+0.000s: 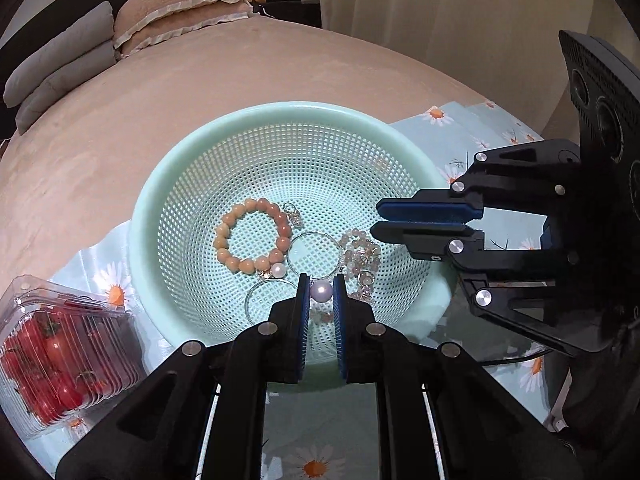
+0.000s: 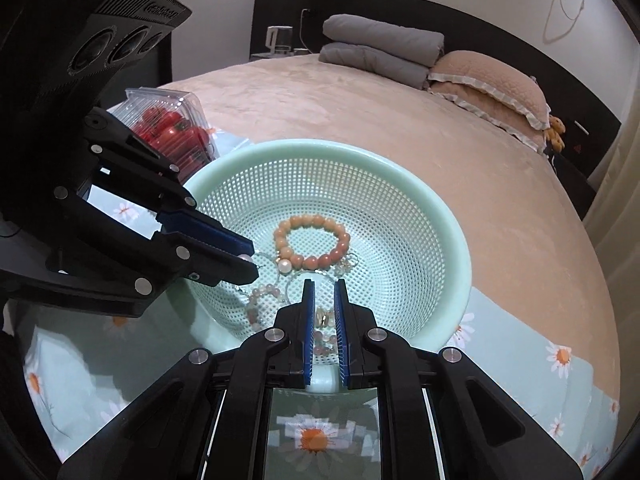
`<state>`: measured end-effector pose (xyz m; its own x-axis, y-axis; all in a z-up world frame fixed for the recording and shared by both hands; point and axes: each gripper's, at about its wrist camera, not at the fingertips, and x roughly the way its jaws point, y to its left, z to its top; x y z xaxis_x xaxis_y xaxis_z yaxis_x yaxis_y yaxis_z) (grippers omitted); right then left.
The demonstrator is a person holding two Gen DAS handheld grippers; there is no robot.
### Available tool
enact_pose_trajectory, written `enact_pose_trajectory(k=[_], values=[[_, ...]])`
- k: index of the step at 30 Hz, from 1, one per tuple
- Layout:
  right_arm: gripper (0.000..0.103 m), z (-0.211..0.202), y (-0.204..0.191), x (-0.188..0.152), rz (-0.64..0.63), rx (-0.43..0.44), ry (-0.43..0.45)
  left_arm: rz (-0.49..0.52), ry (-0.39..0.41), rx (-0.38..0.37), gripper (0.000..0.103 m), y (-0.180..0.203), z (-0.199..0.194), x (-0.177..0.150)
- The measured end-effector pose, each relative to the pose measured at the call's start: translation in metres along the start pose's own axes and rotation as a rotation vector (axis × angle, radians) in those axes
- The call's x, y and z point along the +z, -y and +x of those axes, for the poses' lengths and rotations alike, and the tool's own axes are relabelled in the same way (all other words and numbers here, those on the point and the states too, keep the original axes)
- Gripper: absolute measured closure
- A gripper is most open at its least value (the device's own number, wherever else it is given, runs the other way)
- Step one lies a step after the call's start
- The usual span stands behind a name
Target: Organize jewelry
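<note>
A mint-green mesh basket holds jewelry: an orange bead bracelet, thin hoop earrings, a pale bead bracelet and a small pearl. My left gripper is shut on a large pearl above the basket's near side; it also shows in the right wrist view. My right gripper hovers over the near rim, its jaws narrowly apart and empty, with the pale beads below; it also shows in the left wrist view.
A clear plastic box of red cherry tomatoes sits left of the basket. Both rest on a daisy-print cloth on a tan bed. Pillows and folded grey blankets lie at the far end.
</note>
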<state>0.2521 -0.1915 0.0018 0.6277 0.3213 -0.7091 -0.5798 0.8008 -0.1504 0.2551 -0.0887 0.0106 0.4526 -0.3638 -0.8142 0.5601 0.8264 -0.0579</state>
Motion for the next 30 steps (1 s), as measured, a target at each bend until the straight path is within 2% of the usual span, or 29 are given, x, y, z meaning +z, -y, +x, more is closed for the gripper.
enact_pose_trajectory(k=[1, 3, 4, 5, 8, 9, 11, 13, 16, 22, 30], values=[[0.092, 0.0, 0.001, 0.0, 0.009, -0.007, -0.003, -0.003, 0.017, 0.004, 0.089, 0.0, -0.002, -0.001], [0.069, 0.001, 0.007, 0.0, 0.031, -0.036, 0.005, -0.028, 0.046, 0.028, 0.073, -0.003, -0.008, -0.002], [0.042, -0.001, 0.009, -0.002, 0.052, -0.043, 0.006, -0.044, 0.067, 0.054, 0.059, -0.004, -0.012, -0.003], [0.028, -0.004, 0.01, -0.003, 0.066, -0.057, 0.022, -0.06, 0.094, 0.078, 0.045, -0.006, -0.017, -0.003], [0.016, -0.014, 0.016, -0.005, 0.104, -0.08, 0.06, -0.07, 0.136, 0.129, 0.026, -0.008, -0.025, -0.004], [0.016, -0.017, 0.018, -0.005, 0.114, -0.104, 0.062, -0.073, 0.144, 0.148, 0.025, -0.007, -0.027, -0.004], [0.015, -0.02, 0.021, -0.008, 0.133, -0.148, 0.054, -0.08, 0.154, 0.177, 0.014, -0.006, -0.029, -0.004], [0.013, -0.023, 0.023, -0.01, 0.162, -0.193, 0.037, -0.088, 0.173, 0.2, 0.008, -0.007, -0.031, -0.001], [0.01, -0.029, 0.024, -0.014, 0.202, -0.24, 0.044, -0.128, 0.224, 0.288, 0.007, -0.007, -0.036, -0.001], [0.008, -0.044, 0.029, -0.025, 0.334, -0.256, 0.067, -0.12, 0.215, 0.246, 0.006, -0.002, -0.041, -0.004], [0.008, -0.053, 0.038, -0.04, 0.449, -0.295, 0.01, -0.081, 0.283, 0.341, 0.006, 0.016, -0.056, -0.01]])
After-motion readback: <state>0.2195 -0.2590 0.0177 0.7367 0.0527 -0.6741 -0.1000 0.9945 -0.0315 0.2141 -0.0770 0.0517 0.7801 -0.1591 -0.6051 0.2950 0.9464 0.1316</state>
